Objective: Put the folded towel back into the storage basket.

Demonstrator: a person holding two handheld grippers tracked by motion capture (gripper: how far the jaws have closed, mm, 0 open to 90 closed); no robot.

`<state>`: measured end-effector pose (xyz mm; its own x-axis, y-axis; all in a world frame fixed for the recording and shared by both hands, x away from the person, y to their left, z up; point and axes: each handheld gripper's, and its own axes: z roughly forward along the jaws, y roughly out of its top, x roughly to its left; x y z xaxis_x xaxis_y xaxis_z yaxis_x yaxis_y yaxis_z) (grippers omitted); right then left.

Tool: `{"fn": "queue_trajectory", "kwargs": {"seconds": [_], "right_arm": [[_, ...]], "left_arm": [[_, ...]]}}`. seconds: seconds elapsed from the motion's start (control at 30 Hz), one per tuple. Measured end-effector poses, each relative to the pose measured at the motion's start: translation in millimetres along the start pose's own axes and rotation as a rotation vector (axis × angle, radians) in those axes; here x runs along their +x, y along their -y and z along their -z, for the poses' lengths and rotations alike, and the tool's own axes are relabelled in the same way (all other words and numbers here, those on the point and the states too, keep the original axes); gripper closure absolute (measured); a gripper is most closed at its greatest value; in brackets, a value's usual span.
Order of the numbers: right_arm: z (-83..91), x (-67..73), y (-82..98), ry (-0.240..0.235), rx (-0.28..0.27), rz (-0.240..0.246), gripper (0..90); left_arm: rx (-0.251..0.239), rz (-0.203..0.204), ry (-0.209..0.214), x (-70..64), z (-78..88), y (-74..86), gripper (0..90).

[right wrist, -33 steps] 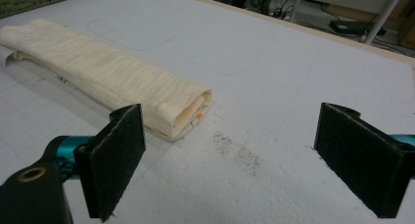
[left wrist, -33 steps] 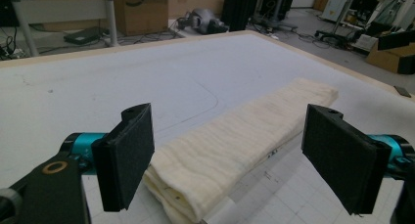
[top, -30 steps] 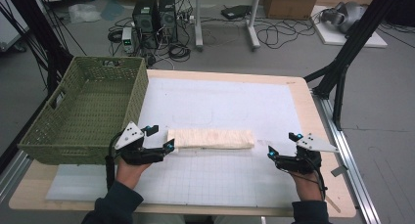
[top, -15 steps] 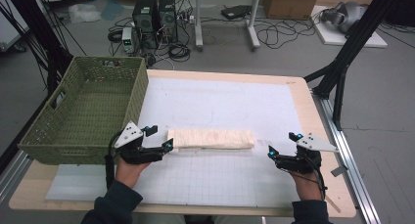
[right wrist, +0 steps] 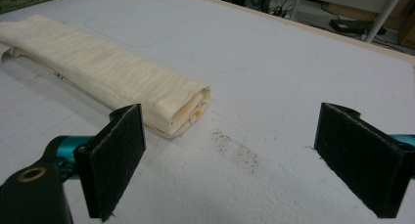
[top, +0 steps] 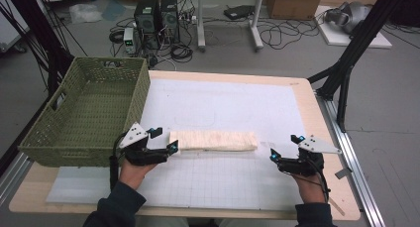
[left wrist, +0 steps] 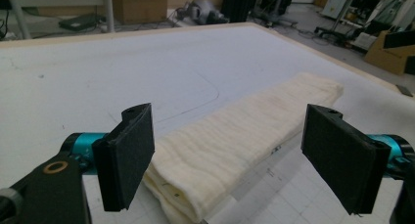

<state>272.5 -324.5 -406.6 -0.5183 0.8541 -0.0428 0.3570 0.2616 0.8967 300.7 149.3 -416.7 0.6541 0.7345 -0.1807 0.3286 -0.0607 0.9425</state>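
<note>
Table, white gridded mat over most of it. Green wicker basket at the left edge. Folded cream cloth lies flat on the mat near the front, long side across. Left gripper: jaws wide, straddling the cloth's left end. Right gripper: jaws wide, holding nothing, just off the cloth's right end.

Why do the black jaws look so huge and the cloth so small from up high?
In the left gripper view the camera sits right behind the jaws, so they loom over the folded cloth; in the high view the cloth lies farther off and looks soft, slightly blurry.
</note>
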Motion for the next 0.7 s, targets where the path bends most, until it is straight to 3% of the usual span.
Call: {"fn": "queue_trajectory", "kwargs": {"seconds": [0.1, 0.27, 0.33, 0.7], "right_arm": [[1.1, -1.4, 0.2, 0.004, -0.005, -0.008, 11.0], [1.7, -2.4, 1.7, 0.005, -0.006, -0.013, 11.0], [1.7, -1.8, 1.7, 0.002, -0.005, -0.015, 11.0], [-3.1, 1.0, 0.9, -0.021, -0.002, 0.007, 11.0]], "left_arm": [[0.012, 0.029, 0.001, 0.1, -6.0, -0.1, 21.6], [0.046, 0.036, -0.011, -2.3, -17.4, 1.2, 23.4], [0.054, 0.046, -0.039, -2.0, -22.0, -1.5, 23.8], [0.224, 0.068, -0.218, 10.6, -46.2, 6.5, 29.1]]}}
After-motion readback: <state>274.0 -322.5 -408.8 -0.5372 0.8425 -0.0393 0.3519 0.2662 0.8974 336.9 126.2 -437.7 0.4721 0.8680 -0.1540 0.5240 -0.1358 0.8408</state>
